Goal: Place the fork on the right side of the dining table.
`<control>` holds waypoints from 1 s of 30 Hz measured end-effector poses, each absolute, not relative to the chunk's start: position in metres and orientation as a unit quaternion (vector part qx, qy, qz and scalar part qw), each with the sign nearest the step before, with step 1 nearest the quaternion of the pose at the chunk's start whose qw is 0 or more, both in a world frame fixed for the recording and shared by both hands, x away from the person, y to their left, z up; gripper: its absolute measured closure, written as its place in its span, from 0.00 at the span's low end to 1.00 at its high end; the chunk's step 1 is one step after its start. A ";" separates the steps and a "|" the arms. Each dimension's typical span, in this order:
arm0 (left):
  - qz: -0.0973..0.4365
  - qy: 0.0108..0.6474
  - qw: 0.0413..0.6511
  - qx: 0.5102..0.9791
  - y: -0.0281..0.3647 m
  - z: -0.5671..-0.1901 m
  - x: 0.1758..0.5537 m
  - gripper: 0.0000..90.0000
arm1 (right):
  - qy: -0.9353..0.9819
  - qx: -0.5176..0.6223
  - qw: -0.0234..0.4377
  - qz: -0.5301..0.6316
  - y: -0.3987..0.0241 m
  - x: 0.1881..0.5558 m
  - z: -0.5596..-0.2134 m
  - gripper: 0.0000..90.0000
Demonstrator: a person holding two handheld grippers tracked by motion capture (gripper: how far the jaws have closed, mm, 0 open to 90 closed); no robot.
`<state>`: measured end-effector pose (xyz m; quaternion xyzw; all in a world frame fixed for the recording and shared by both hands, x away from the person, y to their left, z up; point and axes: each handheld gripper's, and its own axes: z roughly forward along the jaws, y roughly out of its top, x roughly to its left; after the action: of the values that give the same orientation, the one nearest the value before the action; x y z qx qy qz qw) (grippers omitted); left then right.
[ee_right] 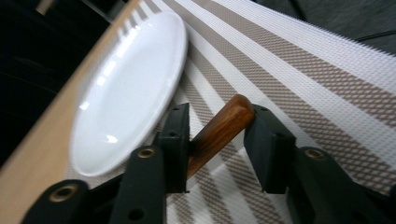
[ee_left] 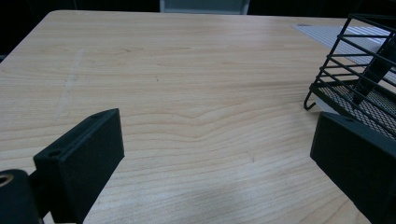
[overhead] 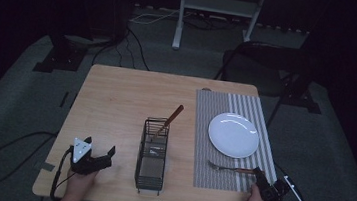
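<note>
Closest to us, our right gripper [ee_right: 217,135] has its two black jaws drawn in around the wooden handle [ee_right: 219,133] of a fork [overhead: 232,169]; in the right gripper view one jaw presses the handle's side while a sliver of gap shows at the other, so we cannot tell whether the grip is fully tight. Seen from the high view, that gripper [overhead: 261,178] sits at the near right corner of the table, and the fork lies flat on the striped placemat [overhead: 213,134] with its tines pointing left, just below the white plate [overhead: 233,135], which rests on the same mat (the plate looms large and tilted in the right gripper view [ee_right: 126,93] simply because the camera is rolled). Our left gripper [overhead: 97,157] rests near the table's front left edge with its jaws spread wide and nothing between them; its own view shows bare wood [ee_left: 187,93] in the gap. Just to its right stands a black wire caddy [overhead: 152,155], upright, between the two grippers, and a wooden-handled utensil [overhead: 170,120] leans out of its far compartment, tilted toward the upper right. Beyond the wooden table [overhead: 116,104] we see grey carpet and dark stands.
</note>
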<state>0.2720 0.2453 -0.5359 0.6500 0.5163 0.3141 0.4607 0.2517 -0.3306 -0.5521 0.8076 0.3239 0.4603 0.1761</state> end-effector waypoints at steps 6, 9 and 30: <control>0.315 0.516 0.461 0.650 0.245 -0.536 0.272 0.03 | 0.374 0.798 0.206 0.424 -0.327 0.259 -0.552 0.58; 0.315 0.515 0.461 0.650 0.246 -0.536 0.271 0.03 | 0.396 0.795 0.223 0.403 -0.325 0.264 -0.549 0.55; 0.317 0.516 0.461 0.648 0.246 -0.535 0.271 0.03 | 0.507 0.700 0.293 0.408 -0.289 0.265 -0.504 0.15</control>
<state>0.2710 0.2456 -0.5354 0.6484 0.5163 0.3173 0.4608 0.2648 -0.2885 -0.5035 0.6997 0.5075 0.4084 0.2934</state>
